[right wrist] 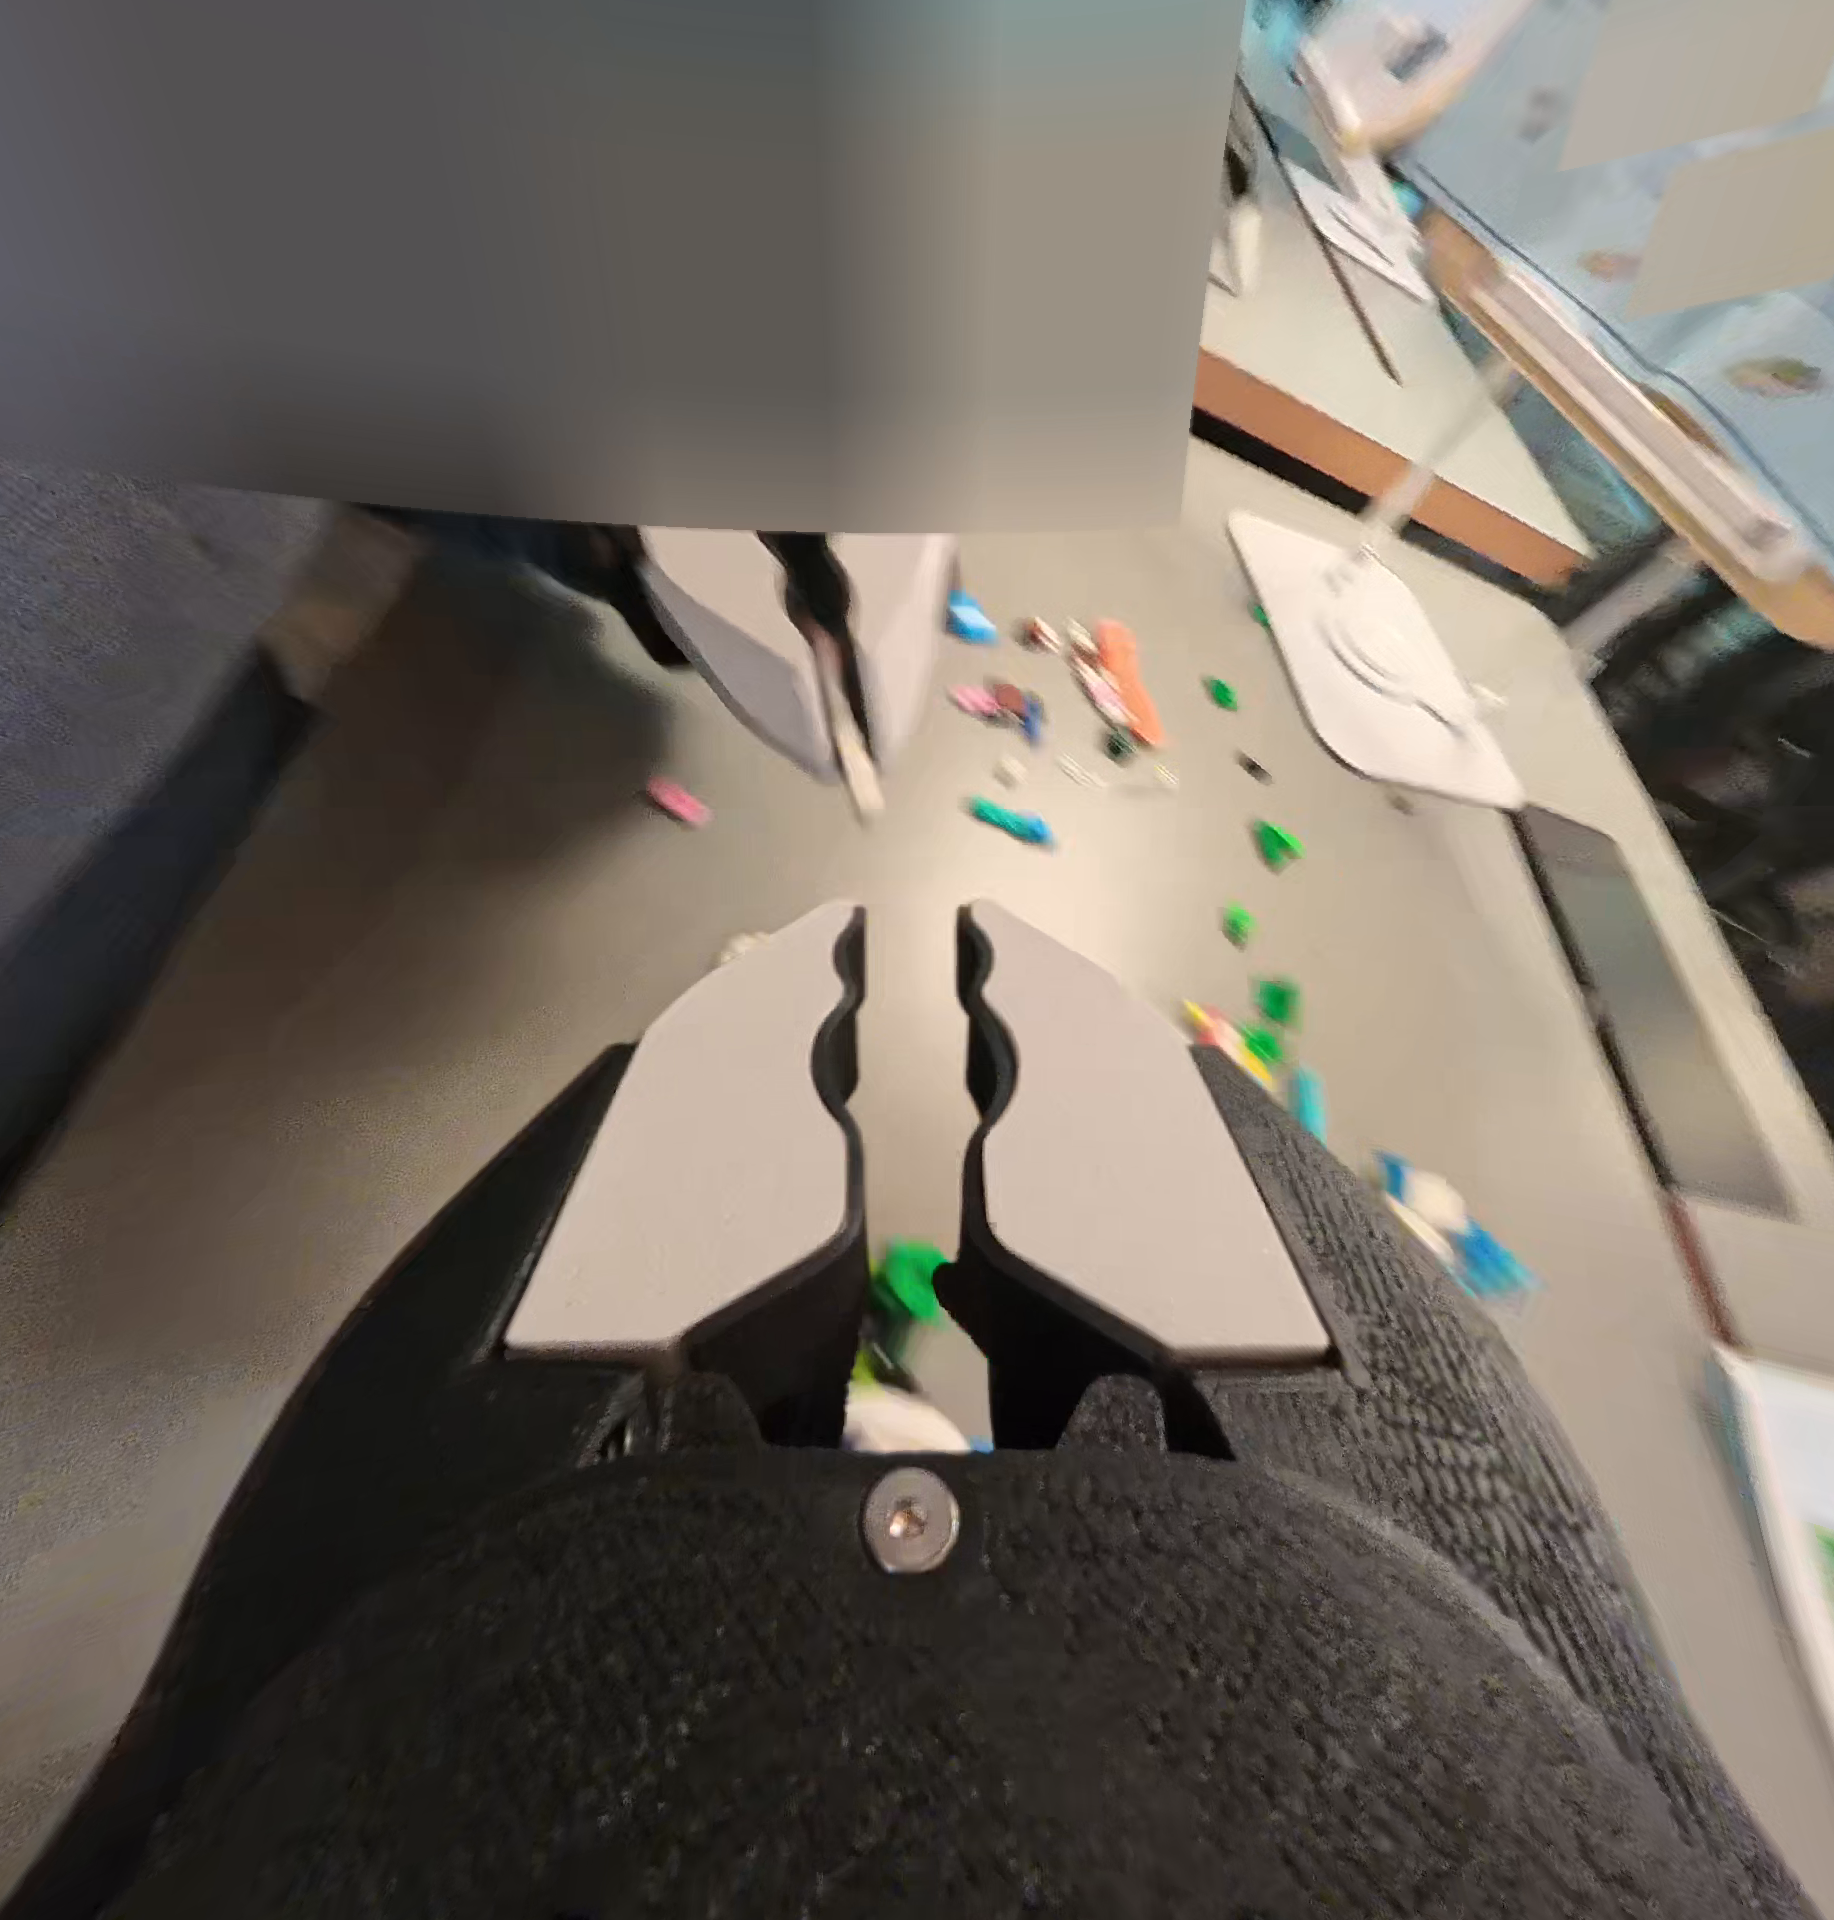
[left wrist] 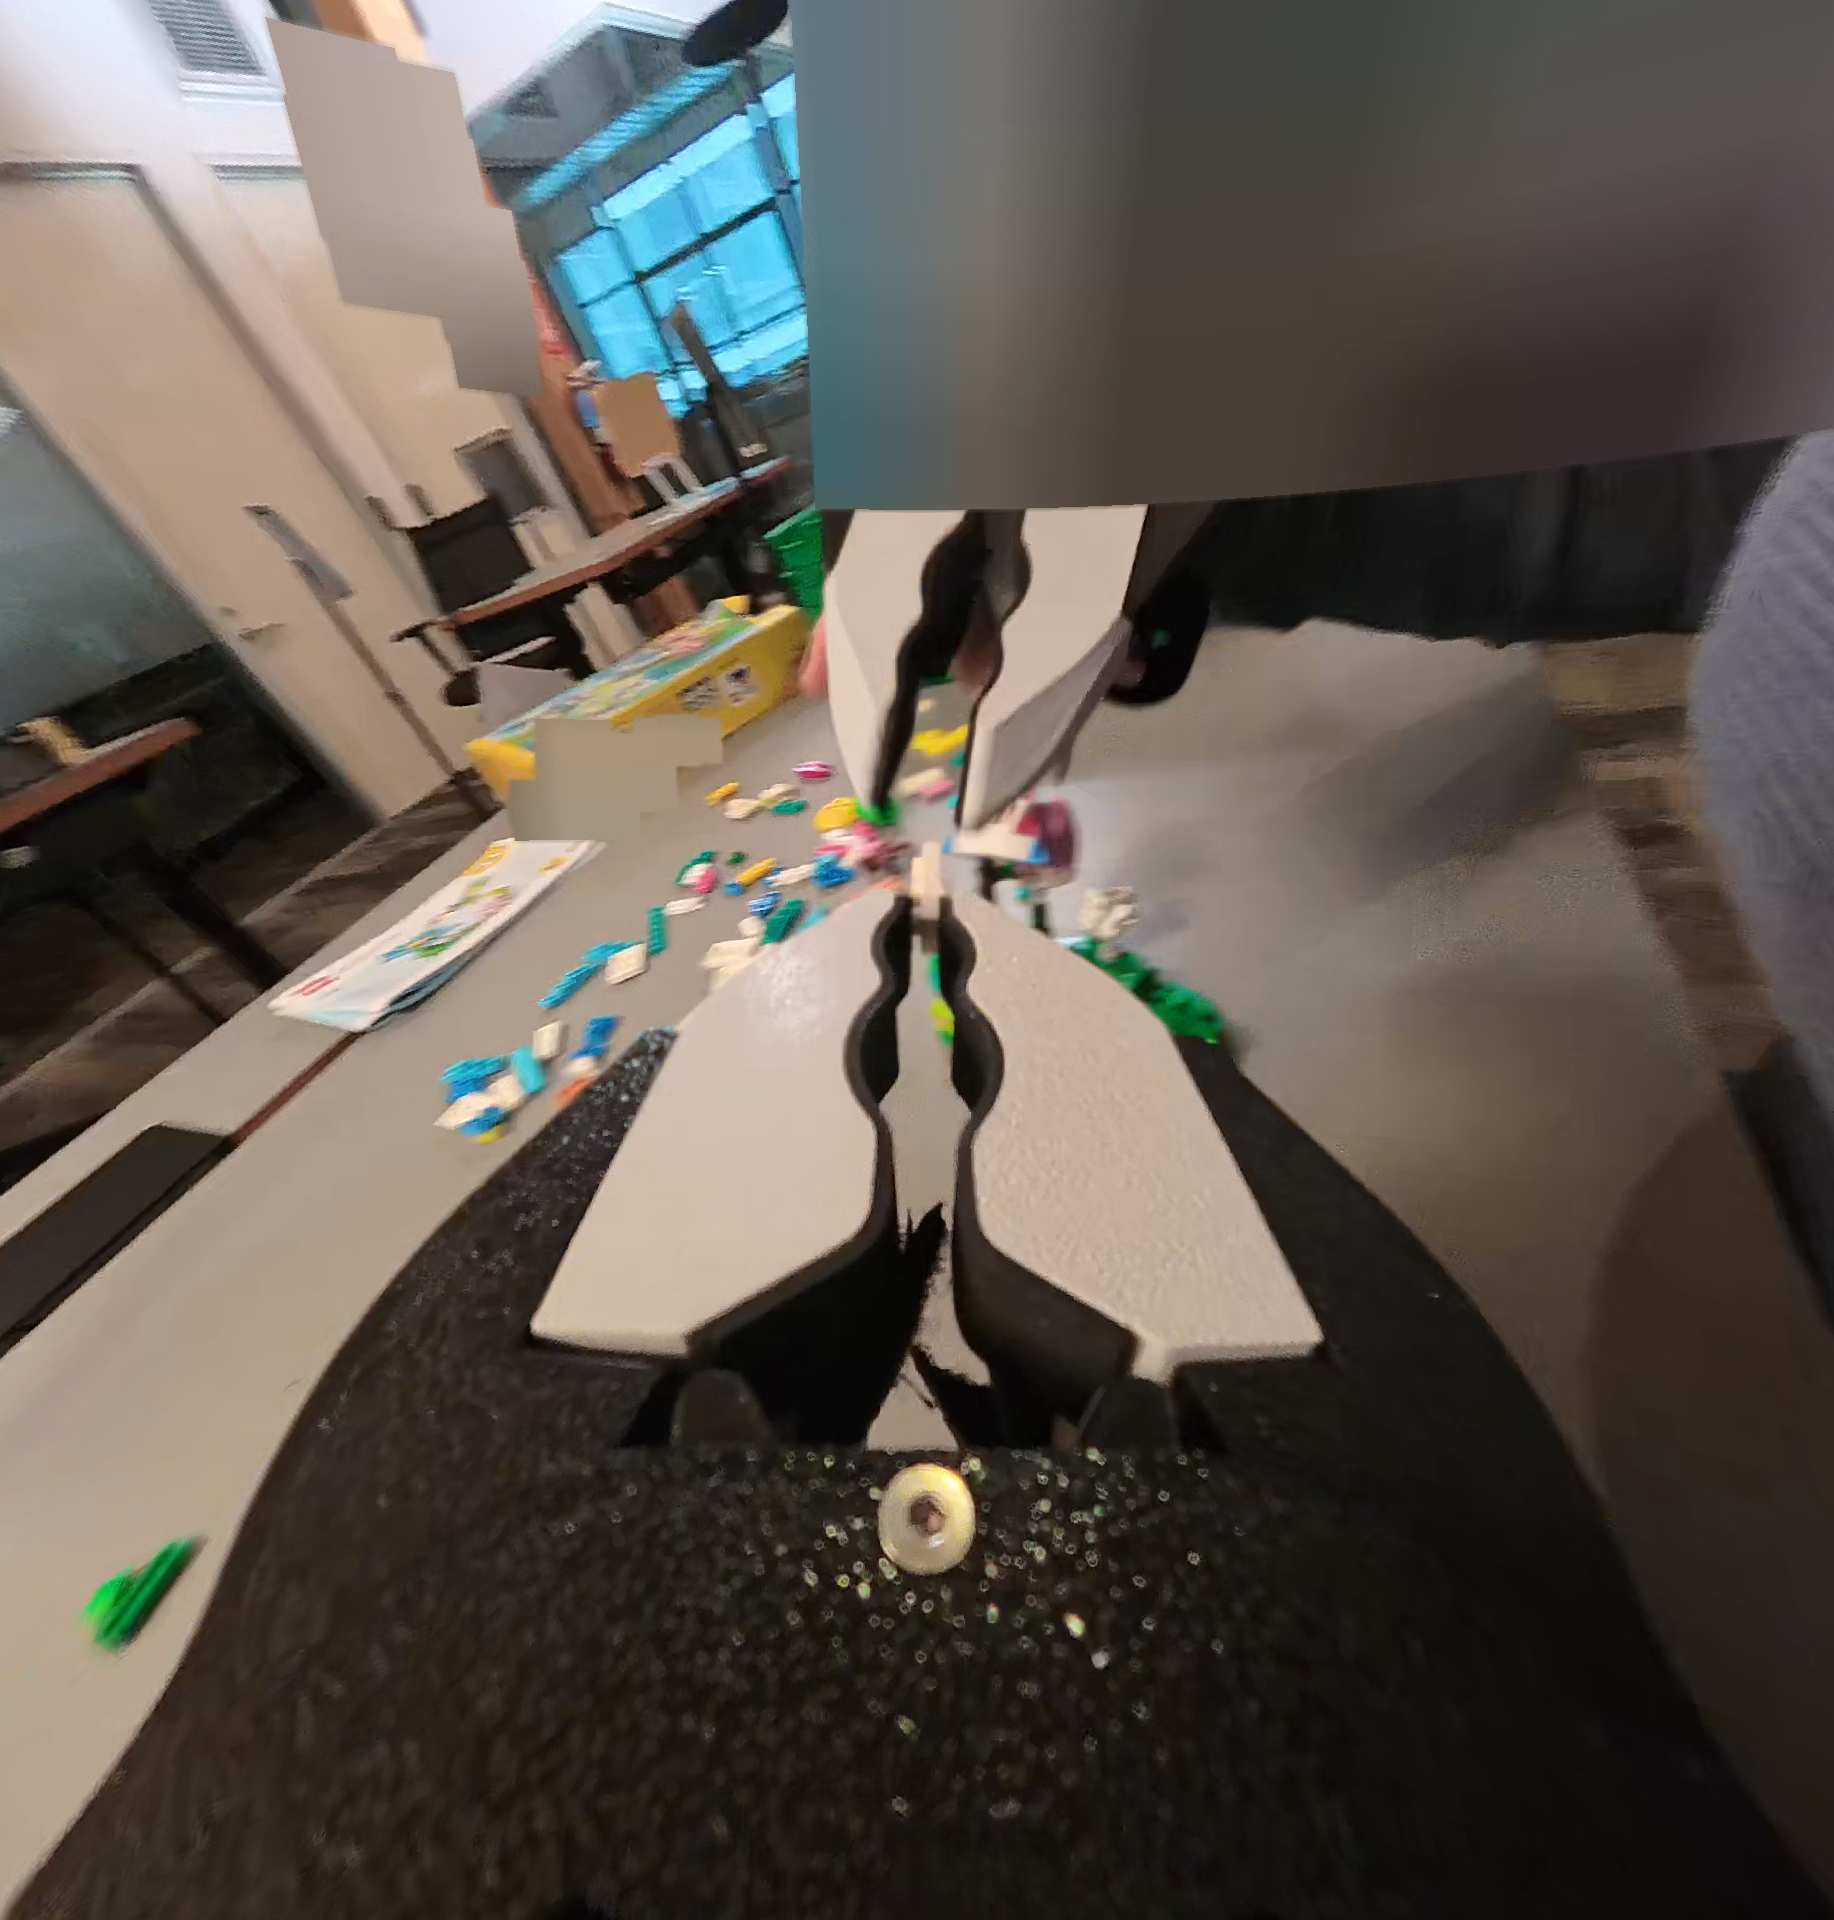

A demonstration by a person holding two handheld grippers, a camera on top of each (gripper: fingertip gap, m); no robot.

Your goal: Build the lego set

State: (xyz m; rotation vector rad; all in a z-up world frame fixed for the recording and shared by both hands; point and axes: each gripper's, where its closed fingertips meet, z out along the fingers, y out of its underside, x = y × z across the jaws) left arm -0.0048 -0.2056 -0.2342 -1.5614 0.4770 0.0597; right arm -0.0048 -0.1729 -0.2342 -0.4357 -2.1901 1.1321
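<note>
My left gripper [left wrist: 925, 906] is shut on a small white brick [left wrist: 928, 881] that sticks out past its tips, held above the grey table [left wrist: 1360, 935]. Facing it, my right gripper [left wrist: 923, 810] points down with its jaws apart. Just behind stands a small build with magenta and white parts [left wrist: 1038, 840]. In the right wrist view my right gripper [right wrist: 911, 914] is open and empty. The left gripper [right wrist: 840, 727] shows beyond it with the white brick [right wrist: 859, 771] at its tip. Both views are blurred.
Loose coloured bricks [left wrist: 747, 883] lie across the table, with green pieces [left wrist: 1162, 992] near my left gripper. An instruction booklet [left wrist: 445, 925] and a yellow box [left wrist: 674, 670] lie at the left. A white stand base [right wrist: 1370, 665] and a dark flat device [right wrist: 1640, 1029] lie at the right. A person's sleeve [left wrist: 1796, 748] is close.
</note>
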